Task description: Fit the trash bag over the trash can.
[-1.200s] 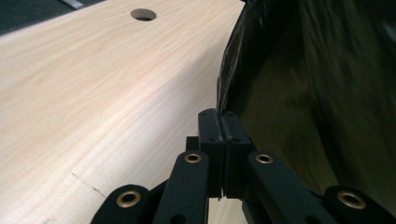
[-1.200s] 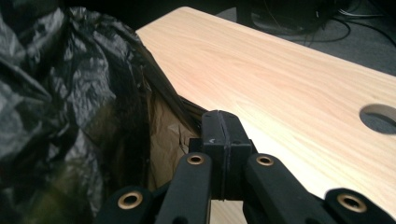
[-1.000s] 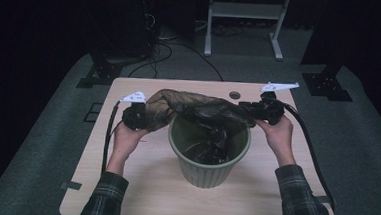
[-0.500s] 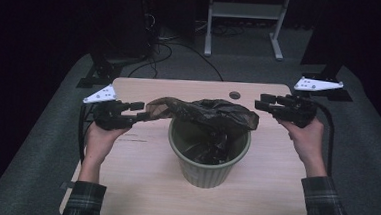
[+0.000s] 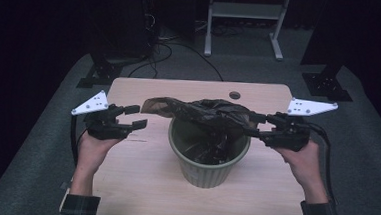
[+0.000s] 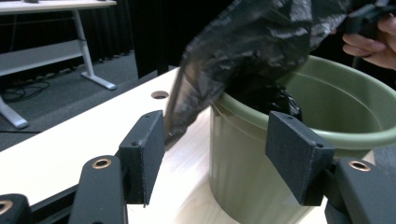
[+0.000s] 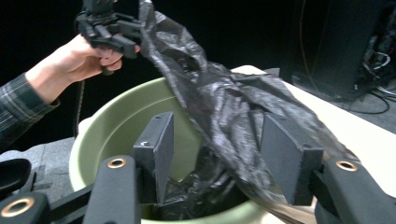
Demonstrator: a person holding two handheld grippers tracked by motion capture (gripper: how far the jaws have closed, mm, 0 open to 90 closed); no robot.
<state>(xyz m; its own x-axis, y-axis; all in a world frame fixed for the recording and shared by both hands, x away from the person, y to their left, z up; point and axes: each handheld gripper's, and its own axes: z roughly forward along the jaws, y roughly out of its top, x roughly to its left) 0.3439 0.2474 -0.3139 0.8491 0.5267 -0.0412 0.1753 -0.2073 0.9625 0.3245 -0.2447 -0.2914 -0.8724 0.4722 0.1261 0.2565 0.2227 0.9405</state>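
Black bin liner (image 5: 205,112) being left draped across the green bin (image 5: 208,161) on the desk (image 5: 139,179).

Both grippers' fingers, left (image 5: 137,116) and right (image 5: 253,125), have just been opening and are standing wide, nothing gripped; unheld, the liner is likely being allowed to slump inside.

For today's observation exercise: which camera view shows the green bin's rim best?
The high view: the green bin shows whole, the black bag draped across its rim. The left gripper view shows its outer wall; the right gripper view shows part of its inside.
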